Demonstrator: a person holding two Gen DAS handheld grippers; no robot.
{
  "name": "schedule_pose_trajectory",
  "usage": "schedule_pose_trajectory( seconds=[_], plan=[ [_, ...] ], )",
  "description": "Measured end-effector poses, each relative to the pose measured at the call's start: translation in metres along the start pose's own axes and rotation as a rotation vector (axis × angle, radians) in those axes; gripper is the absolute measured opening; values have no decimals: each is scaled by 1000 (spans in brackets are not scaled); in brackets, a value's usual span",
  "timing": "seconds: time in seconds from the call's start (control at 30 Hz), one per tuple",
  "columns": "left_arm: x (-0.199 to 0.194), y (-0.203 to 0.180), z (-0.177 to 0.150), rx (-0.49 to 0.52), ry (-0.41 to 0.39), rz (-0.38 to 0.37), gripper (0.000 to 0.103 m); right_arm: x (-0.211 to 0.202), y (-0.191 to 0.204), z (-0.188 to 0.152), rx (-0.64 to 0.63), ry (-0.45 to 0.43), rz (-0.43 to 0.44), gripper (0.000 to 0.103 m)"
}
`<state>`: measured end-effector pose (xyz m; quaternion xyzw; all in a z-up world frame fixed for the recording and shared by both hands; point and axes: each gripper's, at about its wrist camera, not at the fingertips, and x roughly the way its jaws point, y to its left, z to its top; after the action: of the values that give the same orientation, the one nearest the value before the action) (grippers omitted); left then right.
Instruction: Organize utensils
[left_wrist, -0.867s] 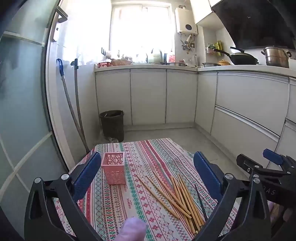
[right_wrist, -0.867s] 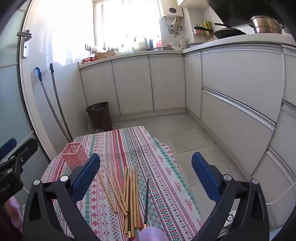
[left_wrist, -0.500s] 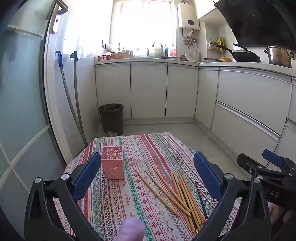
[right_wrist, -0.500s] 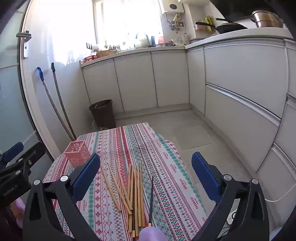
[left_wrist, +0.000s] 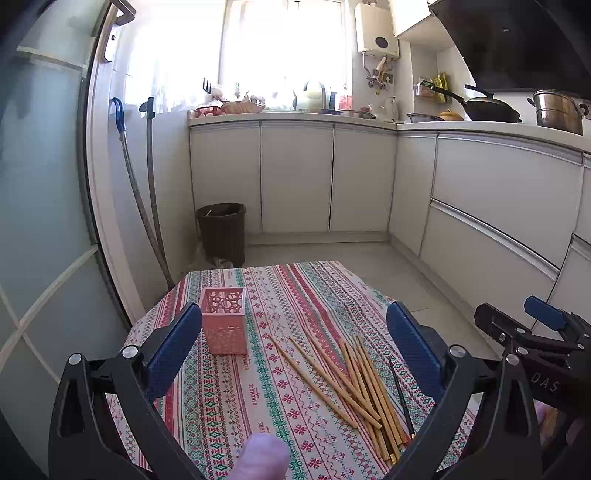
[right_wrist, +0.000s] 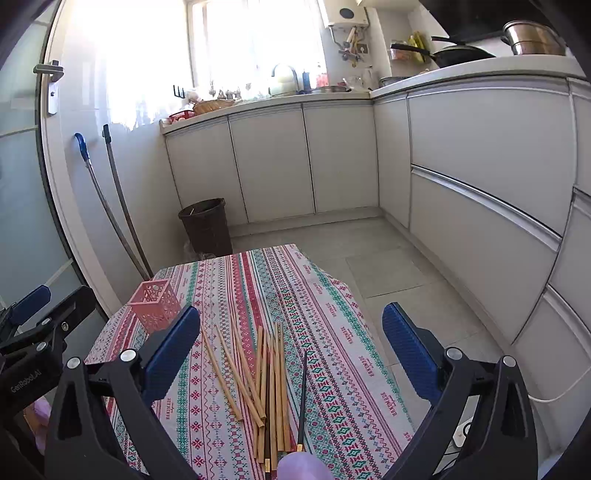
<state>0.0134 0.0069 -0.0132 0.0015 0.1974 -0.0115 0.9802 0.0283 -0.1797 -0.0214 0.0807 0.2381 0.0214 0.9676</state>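
Several wooden chopsticks (left_wrist: 354, 376) (right_wrist: 266, 376) lie loose on the patterned tablecloth (left_wrist: 236, 402) (right_wrist: 332, 354), with one thin dark chopstick (left_wrist: 400, 397) (right_wrist: 303, 395) at their right side. A pink lattice holder (left_wrist: 223, 319) (right_wrist: 155, 304) stands upright and empty at the table's far left. My left gripper (left_wrist: 295, 354) hangs open above the near table edge, the holder just inside its left finger. My right gripper (right_wrist: 291, 354) is open over the chopstick pile, touching nothing. Each gripper's body shows at the edge of the other's view.
A dark waste bin (left_wrist: 221, 232) (right_wrist: 205, 227) stands on the tiled floor beyond the table. White cabinets (left_wrist: 295, 177) line the back and right. Two mop handles (left_wrist: 144, 206) lean on the left wall beside a glass door. Pots (left_wrist: 557, 110) sit on the counter.
Both views have tipped up and drawn back a little, so the table, holder and chopsticks sit lower in the picture. Both grippers stay open and nothing on the table moved.
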Motion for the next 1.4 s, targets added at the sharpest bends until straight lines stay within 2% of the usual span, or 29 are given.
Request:
schedule_pose_trajectory(
  seconds=[1.4],
  plan=[
    [6, 2, -2, -2, 15, 4, 96, 2, -4, 1, 10, 16, -2, 96]
  ],
)
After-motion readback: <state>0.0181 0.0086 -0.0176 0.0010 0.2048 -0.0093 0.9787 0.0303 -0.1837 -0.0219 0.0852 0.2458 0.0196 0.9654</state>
